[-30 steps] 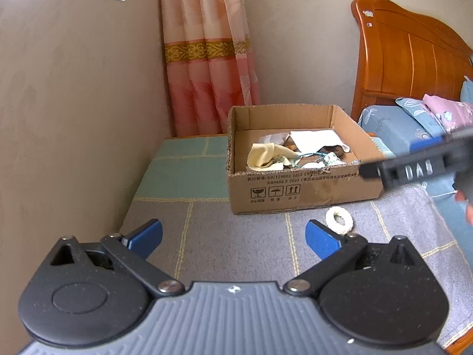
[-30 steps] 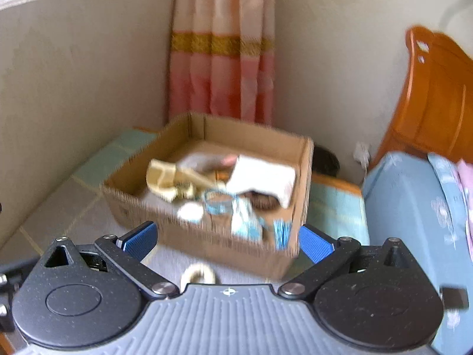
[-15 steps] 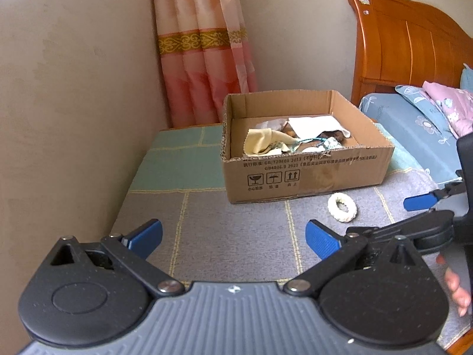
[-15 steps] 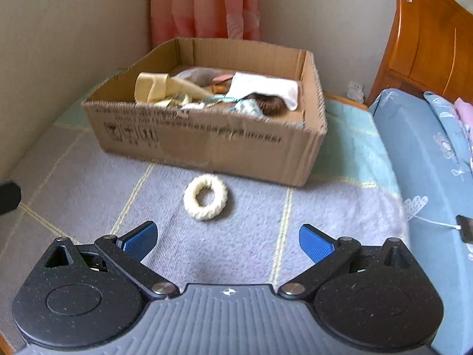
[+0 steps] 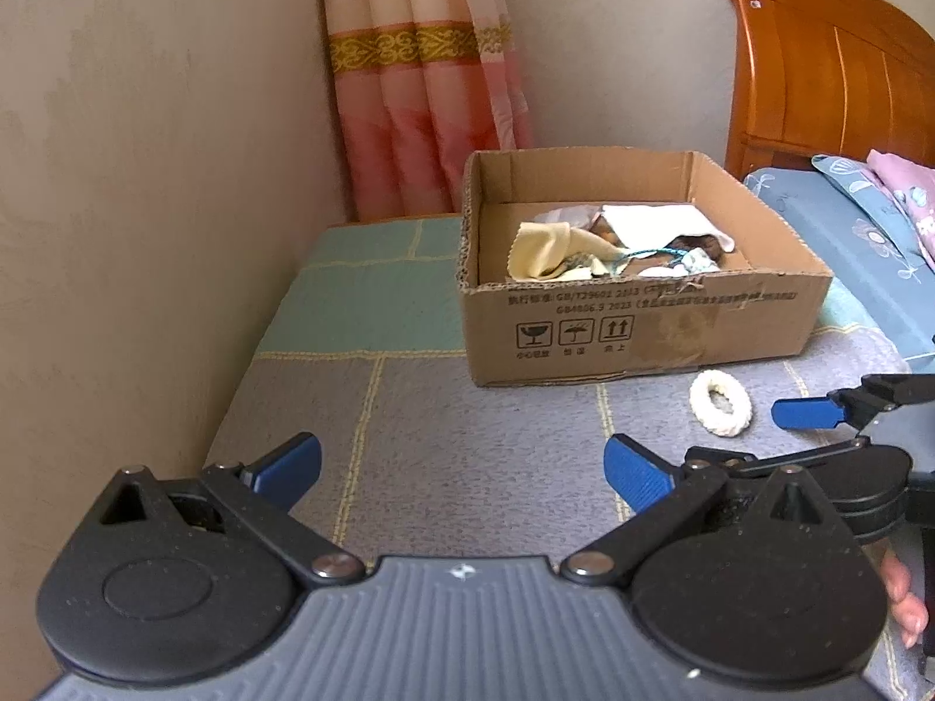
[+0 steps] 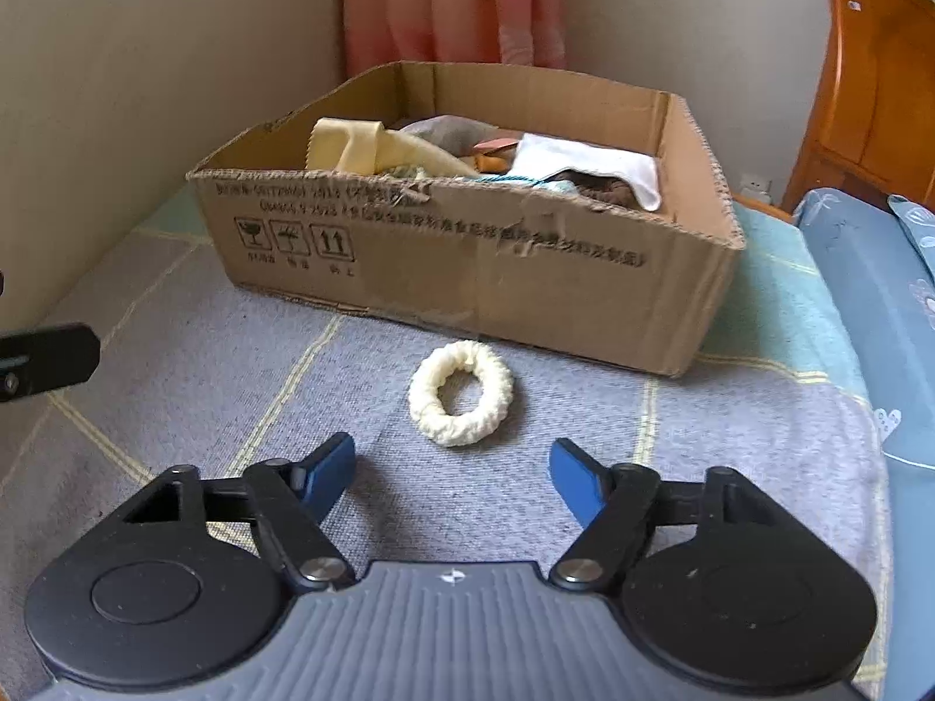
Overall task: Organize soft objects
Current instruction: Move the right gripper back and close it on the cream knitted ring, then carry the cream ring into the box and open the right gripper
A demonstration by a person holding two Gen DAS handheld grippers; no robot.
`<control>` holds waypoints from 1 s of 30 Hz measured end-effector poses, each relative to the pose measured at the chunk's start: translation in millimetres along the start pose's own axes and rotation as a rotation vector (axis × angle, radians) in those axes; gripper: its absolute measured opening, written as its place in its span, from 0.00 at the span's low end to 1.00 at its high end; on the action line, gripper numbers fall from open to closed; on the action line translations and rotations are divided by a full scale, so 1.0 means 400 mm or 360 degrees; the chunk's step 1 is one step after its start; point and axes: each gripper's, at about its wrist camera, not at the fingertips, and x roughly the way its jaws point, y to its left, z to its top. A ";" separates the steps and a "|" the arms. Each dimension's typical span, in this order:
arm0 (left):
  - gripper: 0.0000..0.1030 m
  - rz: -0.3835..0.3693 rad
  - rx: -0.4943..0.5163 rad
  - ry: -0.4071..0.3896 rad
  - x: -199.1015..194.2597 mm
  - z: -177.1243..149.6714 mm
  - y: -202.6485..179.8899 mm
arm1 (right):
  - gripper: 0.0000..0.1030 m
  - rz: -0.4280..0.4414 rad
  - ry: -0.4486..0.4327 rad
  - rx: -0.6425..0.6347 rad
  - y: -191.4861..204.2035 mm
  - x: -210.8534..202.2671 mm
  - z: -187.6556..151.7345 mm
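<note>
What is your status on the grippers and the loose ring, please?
Right gripper open, jaws just narrowing, nothing between. Left gripper open, empty. Cream ring on blanket before cardboard box. Path clear.

My right gripper (image 6: 453,470) tilts steeply downward, its blue fingers (image 6: 570,476) apart with nothing between them, the jaws having just been closing. My left gripper (image 5: 461,470) angles down too, spread wide and empty, just beside the right.
</note>
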 end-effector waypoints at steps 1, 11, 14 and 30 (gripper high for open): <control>0.99 0.0000 -0.0003 0.0003 0.004 0.000 0.002 | 0.74 -0.0006 -0.0011 -0.0018 0.006 0.003 -0.002; 1.00 0.0002 -0.0021 0.0031 0.026 -0.003 0.015 | 0.64 -0.0012 -0.0074 -0.0096 0.039 0.041 0.017; 1.00 -0.0001 -0.0032 0.0035 0.028 -0.005 0.018 | 0.54 -0.0024 -0.0079 -0.0094 0.044 0.041 0.022; 1.00 -0.0023 -0.0034 -0.0022 -0.012 -0.003 0.024 | 0.38 -0.0043 -0.0072 -0.0098 0.054 -0.005 0.031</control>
